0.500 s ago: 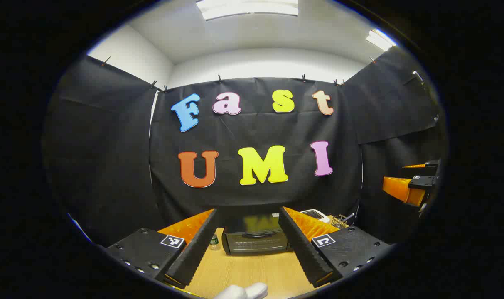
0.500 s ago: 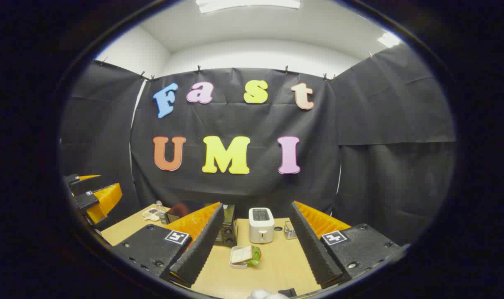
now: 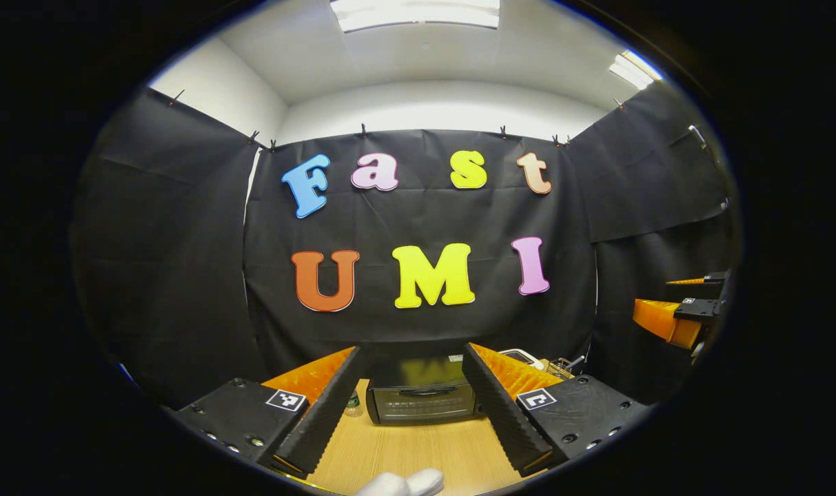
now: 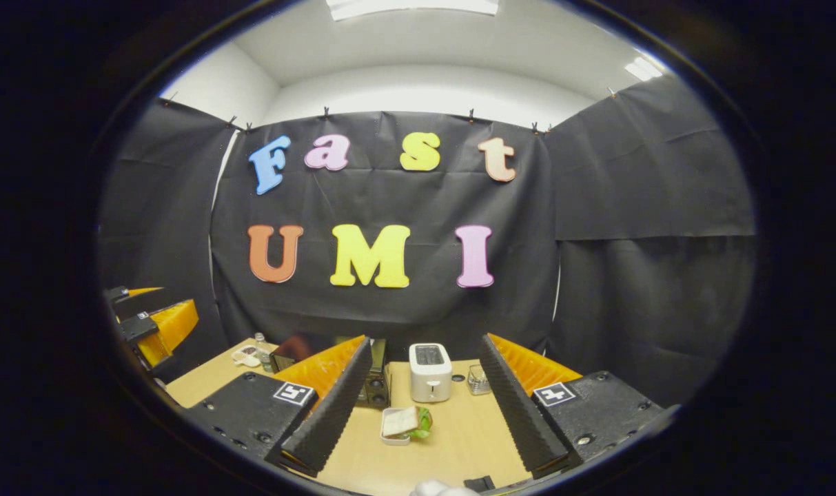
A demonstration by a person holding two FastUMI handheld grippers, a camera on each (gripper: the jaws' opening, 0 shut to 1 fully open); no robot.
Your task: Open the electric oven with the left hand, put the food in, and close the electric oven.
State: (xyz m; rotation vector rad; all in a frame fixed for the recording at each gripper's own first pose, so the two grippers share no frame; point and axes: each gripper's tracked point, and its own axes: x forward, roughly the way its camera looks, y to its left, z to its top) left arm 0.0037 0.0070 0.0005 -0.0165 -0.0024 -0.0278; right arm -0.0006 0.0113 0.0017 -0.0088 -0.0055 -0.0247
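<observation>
Spreading across the lower part of both views, a pale wooden table [image 4: 452, 441] stands against the booth's black cloth wall [image 4: 631, 289], under a white ceiling with bright light panels [image 3: 414, 12]. In the left gripper view the electric oven [image 3: 421, 399] sits on the table with its door closed, framed between the wide-apart fingers of the left gripper [image 3: 409, 406], which grips nothing; a small bottle [image 3: 352, 403] stands just beside the oven's left side. In the right gripper view the right gripper [image 4: 424, 413] also hangs with its fingers spread and empty. A white toaster [image 4: 430, 372] stands just beside the oven, on its right, with a small wire rack [image 4: 480, 380] on the toaster's far side. The food [image 4: 405, 423], a sandwich in a shallow tray, lies on the table near the oven, in front of the toaster.
</observation>
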